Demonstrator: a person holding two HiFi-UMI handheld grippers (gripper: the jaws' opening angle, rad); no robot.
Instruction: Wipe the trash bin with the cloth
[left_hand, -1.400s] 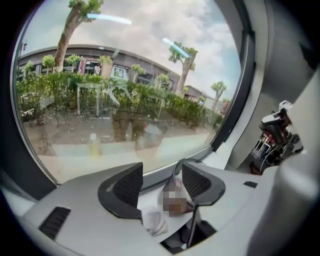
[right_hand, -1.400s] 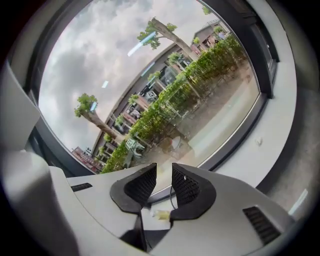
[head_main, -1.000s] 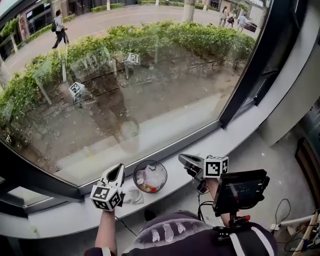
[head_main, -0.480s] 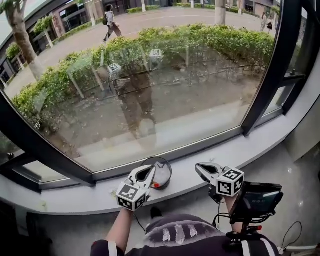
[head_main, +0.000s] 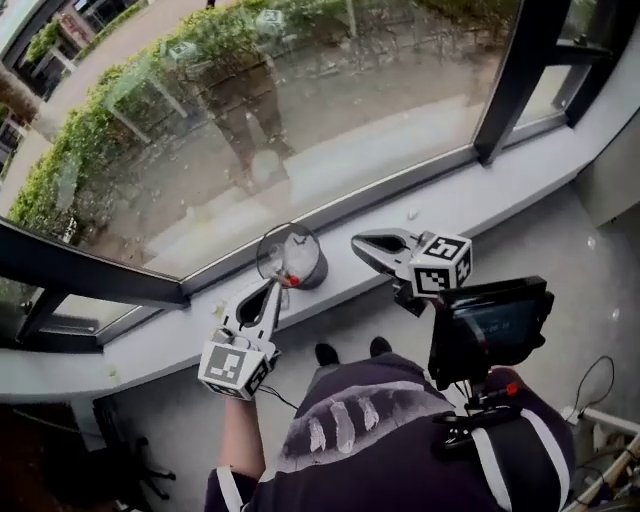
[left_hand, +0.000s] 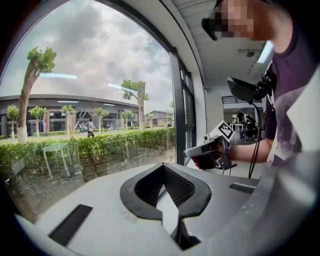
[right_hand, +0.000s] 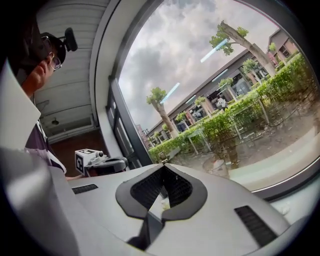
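Head view shows the trash bin (head_main: 292, 262) at the sill's (head_main: 480, 195) window edge, with the left gripper (head_main: 268, 296) just beside it and the right gripper (head_main: 362, 242) near. Both grippers have their jaws closed and hold nothing. No cloth is in sight, so wiping seems not yet begun; the next move is likely finding and gripping the cloth.

A small round trash bin (head_main: 316, 274) stands upright on a pale grey window ledge (head_main: 470, 195), close against the window glass (head_main: 330, 120). Its wall looks see-through, darker towards the base, with a thin dark rim around the open top. Crumpled white scraps (head_main: 298, 250) lie inside, with a small spot of red low down among them.
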